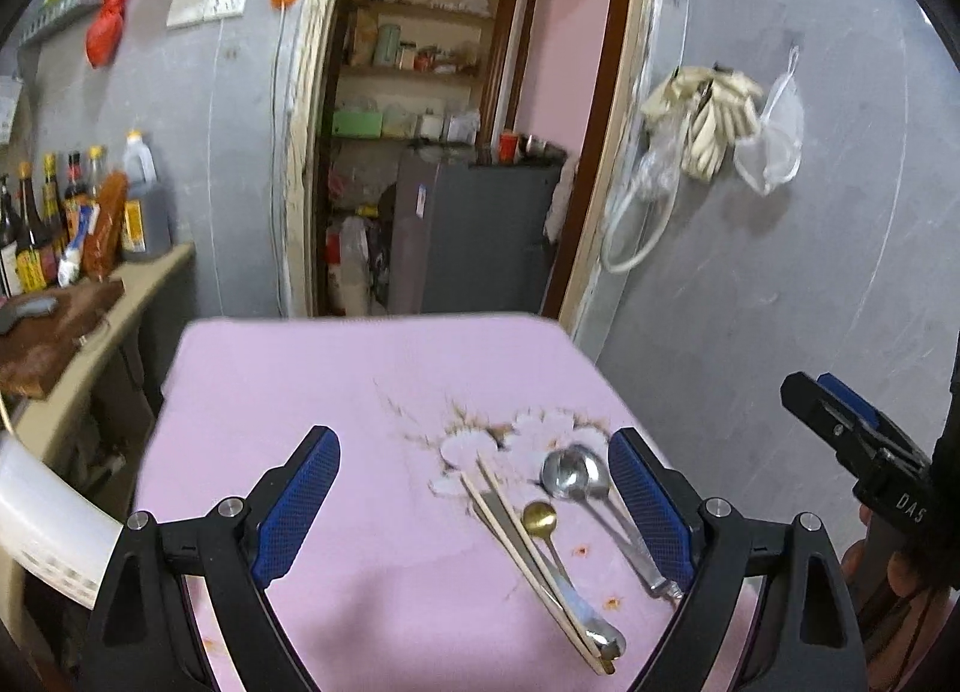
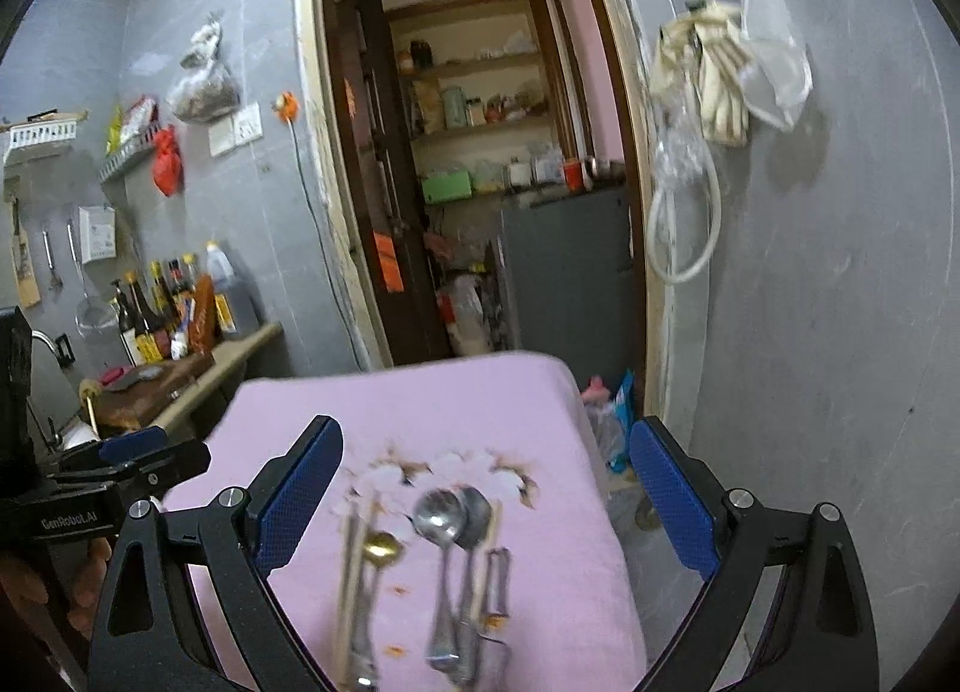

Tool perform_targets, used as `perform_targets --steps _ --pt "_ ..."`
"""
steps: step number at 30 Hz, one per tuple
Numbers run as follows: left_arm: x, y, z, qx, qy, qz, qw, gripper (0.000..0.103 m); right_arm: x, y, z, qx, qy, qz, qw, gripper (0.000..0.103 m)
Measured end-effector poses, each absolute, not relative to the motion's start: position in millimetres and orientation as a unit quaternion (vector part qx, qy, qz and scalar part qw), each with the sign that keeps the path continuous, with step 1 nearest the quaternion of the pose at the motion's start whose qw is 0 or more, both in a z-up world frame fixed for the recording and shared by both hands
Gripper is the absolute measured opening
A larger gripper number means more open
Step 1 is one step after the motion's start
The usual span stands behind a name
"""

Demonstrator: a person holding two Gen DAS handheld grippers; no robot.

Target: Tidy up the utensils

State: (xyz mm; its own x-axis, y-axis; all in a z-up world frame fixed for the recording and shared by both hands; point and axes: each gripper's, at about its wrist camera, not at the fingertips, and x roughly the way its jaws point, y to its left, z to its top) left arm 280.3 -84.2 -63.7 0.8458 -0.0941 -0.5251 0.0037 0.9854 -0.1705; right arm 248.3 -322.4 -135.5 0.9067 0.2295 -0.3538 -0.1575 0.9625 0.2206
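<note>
Left claw [image 1: 474, 488], lower centre of the left wrist view: jaws spread wide, nothing gripped; the utensils lie on the worktop [image 1: 288, 404] between and beyond its blue pads [image 1: 300, 506]. Right claw [image 2: 486, 488], lower centre of the right wrist view: jaws likewise wide apart and empty, the utensils lying below the gap.

Utensils, lower centre-right of the left view: chopsticks [image 1: 510, 530] lie diagonally, touching a gold spoon [image 1: 539, 517]; just right of these, two steel spoons [image 1: 570, 473] overlap at their bowls. The handles run toward the lower edge, one partly hidden behind the right pad. In the right view the same group is motion-blurred; a further steel tool [image 2: 498, 584], at the right of the group, cannot be identified, and the handles are cut off by the bottom edge.

The worktop is covered in pink cloth with a flower print [image 1: 528, 434] and small orange specks.

At the right edge of the left view, the other claw appears side-on, with part of a hand [image 1: 888, 578] below it, largely cut off.
</note>
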Motion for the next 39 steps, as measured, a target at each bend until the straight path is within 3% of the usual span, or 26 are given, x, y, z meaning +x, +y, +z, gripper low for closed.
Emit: perform_targets --steps 10,13,19,25,30,39 --pt "332 -101 -133 -0.107 0.346 -0.021 0.932 0.09 316 -338 -210 0.126 0.279 0.15 0.94 0.091" --pt "345 -100 -142 -0.114 0.353 -0.022 0.928 0.086 337 -334 -223 0.132 0.297 0.175 0.929 0.077" --pt "370 -96 -162 -0.134 0.384 -0.026 0.913 0.064 373 -320 -247 0.141 0.34 0.228 0.902 0.047" --pt "386 -90 -181 -0.161 0.414 -0.031 0.896 0.042 393 -301 -261 0.129 0.369 0.28 0.877 0.026" --pt "392 -85 -189 -0.183 0.425 -0.033 0.886 0.028 409 -287 -275 0.127 0.403 0.303 0.854 0.021" --pt "405 -87 -188 -0.161 0.453 -0.061 0.875 0.026 422 -268 -282 0.088 0.438 0.33 0.832 0.017"
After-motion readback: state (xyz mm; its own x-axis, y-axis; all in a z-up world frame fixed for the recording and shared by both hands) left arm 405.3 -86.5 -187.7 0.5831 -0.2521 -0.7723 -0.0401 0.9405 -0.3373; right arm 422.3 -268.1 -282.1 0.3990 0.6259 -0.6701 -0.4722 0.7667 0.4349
